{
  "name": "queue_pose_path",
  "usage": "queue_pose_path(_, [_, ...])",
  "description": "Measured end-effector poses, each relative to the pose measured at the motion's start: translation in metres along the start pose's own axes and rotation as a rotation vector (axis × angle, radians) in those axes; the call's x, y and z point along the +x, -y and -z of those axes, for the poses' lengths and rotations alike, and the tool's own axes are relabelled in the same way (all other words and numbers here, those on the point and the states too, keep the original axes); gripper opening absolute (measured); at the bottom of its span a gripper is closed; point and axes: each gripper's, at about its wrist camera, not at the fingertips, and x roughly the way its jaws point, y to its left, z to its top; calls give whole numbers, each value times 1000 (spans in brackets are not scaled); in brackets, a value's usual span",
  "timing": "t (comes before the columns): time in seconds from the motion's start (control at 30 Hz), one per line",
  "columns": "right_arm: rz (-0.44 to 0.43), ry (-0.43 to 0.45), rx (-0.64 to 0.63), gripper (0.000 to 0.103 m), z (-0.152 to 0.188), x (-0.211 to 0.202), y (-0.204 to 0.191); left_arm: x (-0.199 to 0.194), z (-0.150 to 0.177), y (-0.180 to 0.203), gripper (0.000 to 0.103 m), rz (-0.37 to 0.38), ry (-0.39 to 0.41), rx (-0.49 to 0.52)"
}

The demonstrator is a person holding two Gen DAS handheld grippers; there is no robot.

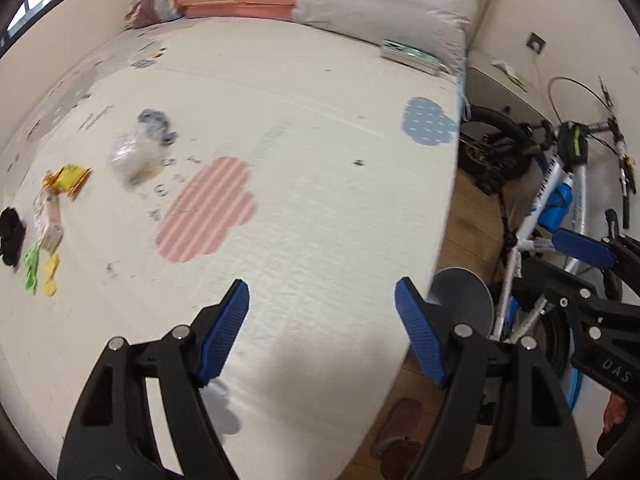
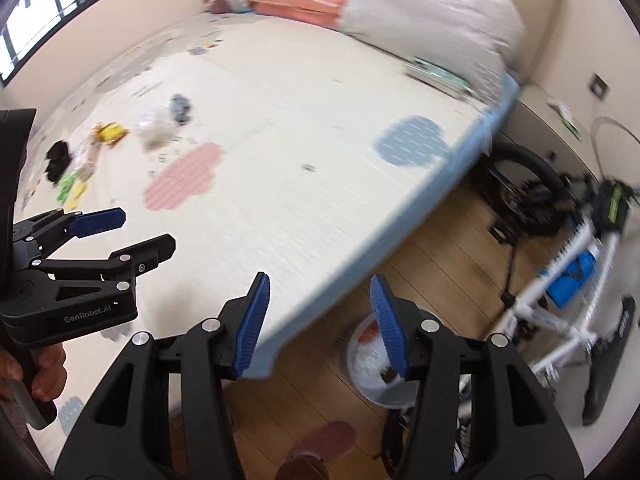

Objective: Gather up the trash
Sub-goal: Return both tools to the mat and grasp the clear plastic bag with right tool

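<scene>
Lying on the mat are one yellow wrapper point(image 1: 68, 178), one clear plastic bag point(image 1: 130, 156), one black sock point(image 1: 11, 236); one white bicycle point(image 1: 560, 200) and one bin point(image 2: 376, 364) are standing nearby.

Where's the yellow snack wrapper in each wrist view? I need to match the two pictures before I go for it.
Left wrist: the yellow snack wrapper lies at the far left of the mat, left of the clear plastic wad.
Right wrist: the wrapper lies upper left, again just left of the plastic wad.
Shared landmark: the pink striped cloud print, right of and nearer than the wrapper in both.
</scene>
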Motion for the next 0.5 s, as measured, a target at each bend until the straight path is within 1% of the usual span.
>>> queue_pose_path(0.23, [-119, 29, -171, 52, -61, 30, -131, -26, 17, -141, 76, -124, 4, -196])
queue_pose_path(0.4, [-176, 44, -276, 52, -93, 50, -220, -42, 32, -223, 76, -191, 17, -303])
queue_pose_path(0.5, [-198, 52, -315, 52, -108, 60, -258, -49, 39, -263, 76, -217, 26, -358])
